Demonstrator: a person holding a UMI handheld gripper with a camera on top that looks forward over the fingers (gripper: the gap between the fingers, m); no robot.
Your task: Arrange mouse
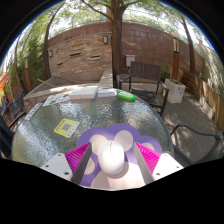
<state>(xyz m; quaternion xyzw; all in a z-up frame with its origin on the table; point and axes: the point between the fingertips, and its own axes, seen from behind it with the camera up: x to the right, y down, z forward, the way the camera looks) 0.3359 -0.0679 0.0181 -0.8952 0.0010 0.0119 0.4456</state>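
Gripper view: white mouse [111, 157] lies between the spread gripper [111, 160] fingers, gaps either side.

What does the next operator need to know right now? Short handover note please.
Gripper: fingers are around the white mouse; I cannot tell whether both pads press on it or whether it is lifted.
Job's things: the mouse is over the purple mouse pad, at the near edge of the round glass table.
Other items beyond the fingers: a yellow note on the glass and a green object at the far side.
Done: gripper is at the mouse, over the pad.
Left: confirm the grip, set the mouse squarely on the pad, release and back off.
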